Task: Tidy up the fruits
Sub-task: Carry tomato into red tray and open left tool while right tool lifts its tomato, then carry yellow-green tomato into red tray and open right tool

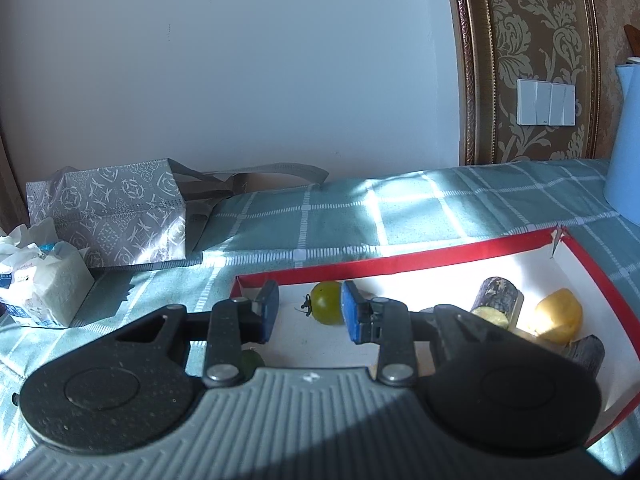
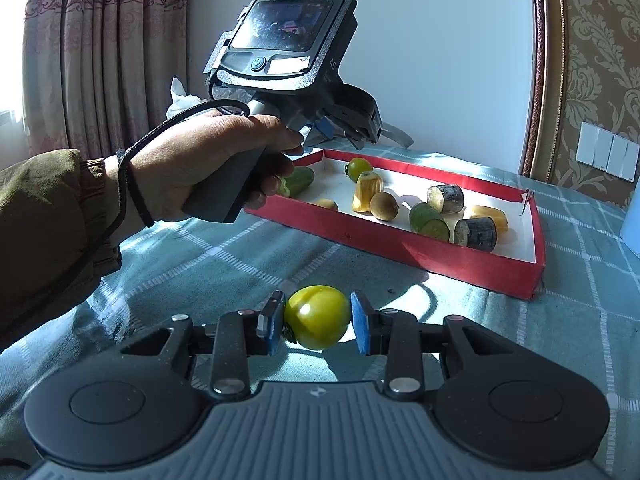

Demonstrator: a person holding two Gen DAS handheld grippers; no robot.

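While the right claw (image 2: 316,322) pinches the yellow-green tomato (image 2: 317,317) between its blue pads, just above the checked cloth of the table (image 2: 560,320), the sensible course is to carry it level toward the red-walled tray (image 2: 472,264) and lift it clear of the near wall before lowering; the fruit is round and smooth, so I would keep the squeeze gentle and steady, lest it squirt sideways; the bare white floor between the small green tomato (image 2: 359,168) and the cucumber piece (image 2: 298,181) looks the safest landing spot, away from the crowded right end; the left claw (image 1: 306,312) hovers over the tray's left end with its pads a little apart and nothing between them, the green tomato lying beyond its pads; it should stay out of the incoming path.
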